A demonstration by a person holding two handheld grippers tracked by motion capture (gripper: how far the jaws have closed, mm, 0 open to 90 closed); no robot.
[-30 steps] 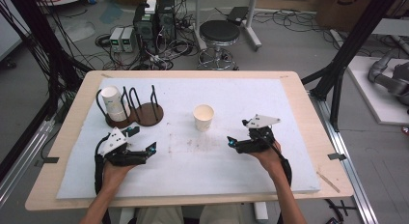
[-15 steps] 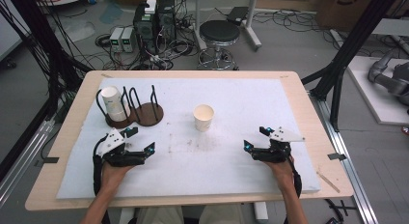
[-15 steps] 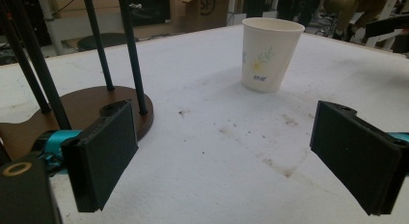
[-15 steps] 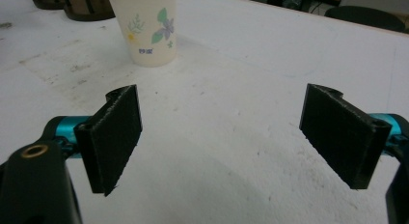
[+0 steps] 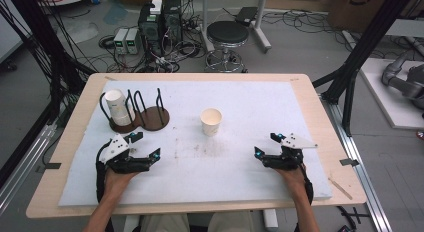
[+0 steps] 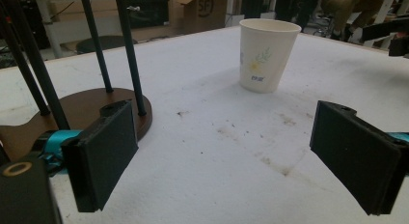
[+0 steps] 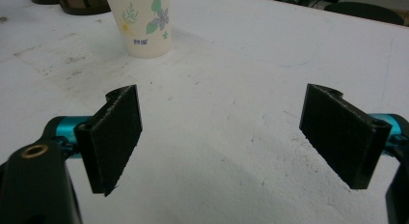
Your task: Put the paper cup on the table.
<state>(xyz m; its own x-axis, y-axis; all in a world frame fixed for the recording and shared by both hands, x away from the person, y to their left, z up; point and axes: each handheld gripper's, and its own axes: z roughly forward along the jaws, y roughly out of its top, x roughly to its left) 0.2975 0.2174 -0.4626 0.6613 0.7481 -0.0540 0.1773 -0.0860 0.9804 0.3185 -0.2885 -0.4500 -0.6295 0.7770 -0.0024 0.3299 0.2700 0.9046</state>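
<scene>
cup (image 5: 211,121) stands upright near the middle of the white mat (image 5: 240,107) on the bench (image 5: 320,117). from it i see my left tool (image 5: 146,146) at about 8 o'clock and my right tool (image 5: 265,144) at about 4 o'clock, both well apart from it, each with jaws spread wide and holding nothing. at the cup's 9 o'clock sits a rack (image 5: 140,114) with a second cup (image 5: 117,105) in its leftmost slot.

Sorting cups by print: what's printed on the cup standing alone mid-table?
Cream cup with small flowers and green leaves, clearest in the right gripper view.
</scene>
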